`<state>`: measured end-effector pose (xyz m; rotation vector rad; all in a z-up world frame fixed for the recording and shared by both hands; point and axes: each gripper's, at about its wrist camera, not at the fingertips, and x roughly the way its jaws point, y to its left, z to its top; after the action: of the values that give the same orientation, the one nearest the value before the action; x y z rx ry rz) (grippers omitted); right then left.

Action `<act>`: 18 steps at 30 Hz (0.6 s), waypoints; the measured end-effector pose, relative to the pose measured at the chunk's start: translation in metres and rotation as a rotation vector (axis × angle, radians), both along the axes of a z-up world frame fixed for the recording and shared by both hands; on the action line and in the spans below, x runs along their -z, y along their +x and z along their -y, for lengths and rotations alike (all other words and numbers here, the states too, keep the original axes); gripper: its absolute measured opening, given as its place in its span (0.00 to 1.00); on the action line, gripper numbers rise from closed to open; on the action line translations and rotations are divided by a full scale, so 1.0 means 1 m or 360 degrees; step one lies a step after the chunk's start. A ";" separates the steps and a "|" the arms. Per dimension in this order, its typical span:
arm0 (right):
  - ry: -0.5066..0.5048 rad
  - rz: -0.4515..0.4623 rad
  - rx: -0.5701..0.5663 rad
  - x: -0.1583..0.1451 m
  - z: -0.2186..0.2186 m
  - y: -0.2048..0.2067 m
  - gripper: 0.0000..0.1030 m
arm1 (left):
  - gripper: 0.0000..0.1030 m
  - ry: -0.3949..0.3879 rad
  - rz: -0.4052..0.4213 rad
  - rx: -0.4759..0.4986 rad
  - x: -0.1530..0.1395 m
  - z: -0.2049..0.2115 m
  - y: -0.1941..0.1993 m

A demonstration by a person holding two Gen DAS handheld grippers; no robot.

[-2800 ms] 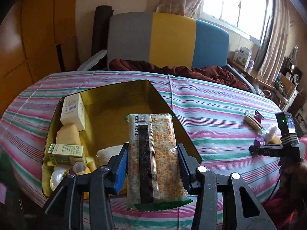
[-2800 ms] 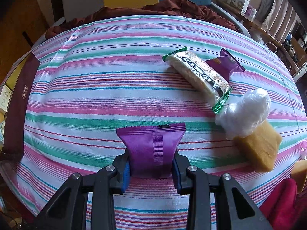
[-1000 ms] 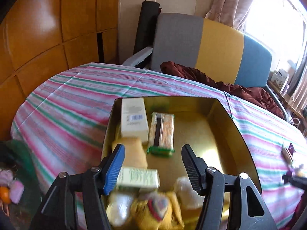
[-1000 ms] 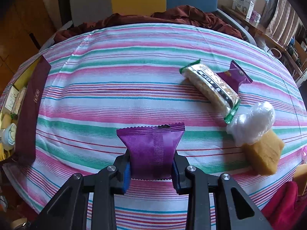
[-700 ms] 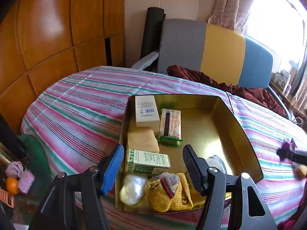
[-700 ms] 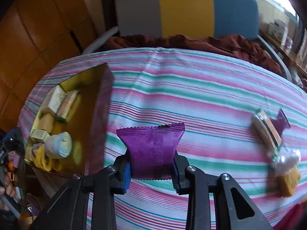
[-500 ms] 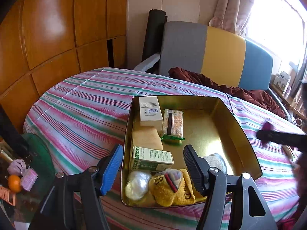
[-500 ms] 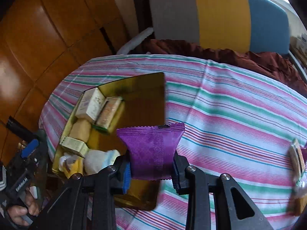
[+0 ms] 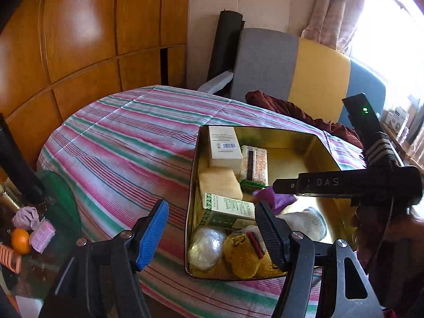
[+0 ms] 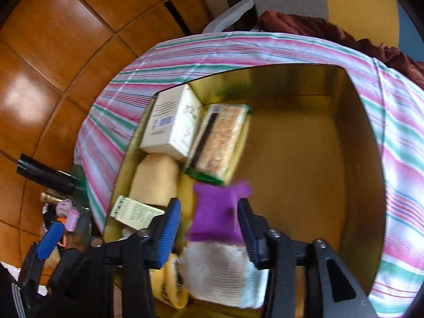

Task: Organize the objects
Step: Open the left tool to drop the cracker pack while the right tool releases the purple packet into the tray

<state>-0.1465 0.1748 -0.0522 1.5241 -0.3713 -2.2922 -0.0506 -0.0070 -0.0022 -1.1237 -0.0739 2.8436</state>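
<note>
Right gripper (image 10: 209, 228) spread wide over the gold tin (image 10: 352, 122), purple packet (image 10: 216, 213) blurred between the fingers with a clear gap on the blue-pad side (image 10: 169, 229); can't tell whether the other pad touches it. Packet sits low in the tin, just past the white wrapped bundle (image 10: 220, 273) and right at the green end of the cereal bar (image 10: 221, 143). Same packet peeks out in the left view (image 9: 275, 198) under the right gripper's black bar.

Left gripper (image 9: 210, 228) also wide open, holding nothing, touching nothing, hanging back at the near-left corner of the tin (image 9: 322, 143) and looking in from above.

Packed along the tin's left side: white box with a barcode (image 9: 224, 145), cereal bar (image 9: 254, 165) beside it, yellow sponge (image 9: 220, 182), green-and-white carton (image 9: 228, 209), clear-wrapped ball (image 9: 205, 247), yellow knitted thing (image 9: 243, 251) at the near wall. Right half of the tin floor bare gold.

Striped tablecloth (image 9: 127, 143) under everything, tin near the table's front edge. Chair with grey, yellow and blue back (image 9: 291, 66) behind, dark red cloth (image 9: 281, 106) on its seat. Orange (image 9: 20, 239) and small pink bits down low at far left, off the table.

Right gripper reaching in from the right, tilted down into the tin.
</note>
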 end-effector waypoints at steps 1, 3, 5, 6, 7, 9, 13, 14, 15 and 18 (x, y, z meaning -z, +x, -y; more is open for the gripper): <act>-0.0008 -0.0004 0.0001 -0.001 -0.001 0.002 0.46 | 0.67 0.0002 0.0001 -0.0004 0.000 0.001 0.000; -0.0002 -0.0026 0.0005 -0.005 -0.005 0.008 0.46 | 0.67 0.0004 -0.0001 -0.0013 0.001 0.002 -0.001; 0.0013 -0.0054 0.0027 -0.010 -0.012 0.013 0.46 | 0.67 0.0004 0.0002 -0.0013 0.002 0.002 0.000; 0.0025 -0.0071 0.0042 -0.012 -0.016 0.017 0.46 | 0.67 0.0004 0.0001 -0.0012 0.002 0.002 0.000; 0.0047 -0.0089 0.0056 -0.016 -0.019 0.022 0.46 | 0.67 0.0005 -0.0002 -0.0009 0.002 0.001 0.001; 0.0107 -0.0127 0.0087 -0.021 -0.027 0.031 0.46 | 0.67 -0.0001 -0.0011 0.0001 0.001 0.000 0.001; 0.0196 -0.0195 0.0132 -0.030 -0.047 0.053 0.46 | 0.68 -0.0008 -0.0031 0.0032 -0.001 -0.007 0.006; 0.0216 -0.0210 0.0143 -0.031 -0.054 0.059 0.46 | 0.68 -0.0006 -0.0032 0.0041 -0.002 -0.008 0.007; 0.0235 -0.0220 0.0155 -0.032 -0.060 0.066 0.46 | 0.68 -0.0005 -0.0036 0.0050 -0.003 -0.010 0.008; 0.0256 -0.0224 0.0218 -0.032 -0.088 0.083 0.46 | 0.69 -0.0018 -0.0046 0.0084 -0.006 -0.019 0.010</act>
<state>-0.0637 0.2623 -0.0204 1.4387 -0.2662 -2.5747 -0.0407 0.0115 0.0039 -1.0696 -0.0256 2.8165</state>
